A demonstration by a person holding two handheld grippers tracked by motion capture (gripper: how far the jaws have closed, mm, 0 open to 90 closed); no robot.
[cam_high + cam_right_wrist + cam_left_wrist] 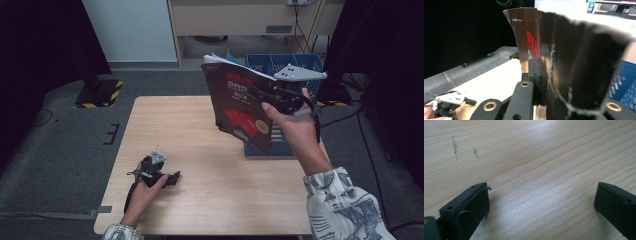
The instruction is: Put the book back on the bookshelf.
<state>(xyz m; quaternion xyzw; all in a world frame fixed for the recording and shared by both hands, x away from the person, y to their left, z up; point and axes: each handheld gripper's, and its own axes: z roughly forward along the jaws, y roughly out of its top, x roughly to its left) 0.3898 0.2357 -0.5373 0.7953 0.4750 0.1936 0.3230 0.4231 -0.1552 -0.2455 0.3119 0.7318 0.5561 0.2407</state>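
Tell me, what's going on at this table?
A person works with a gripper in each hand. The right gripper is shut on a dark book, holding it up in the air beside a blue crate. The left gripper rests open and empty on the table.

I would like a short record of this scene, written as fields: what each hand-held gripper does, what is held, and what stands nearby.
right hand-held gripper: shut on the book, raised above the table
book: dark cover with red print, held upright and tilted, in front of the blue crate
left hand-held gripper: open, nothing between its jaws, low on the table
table: light wood
blue crate: at the table's far right, divided into compartments
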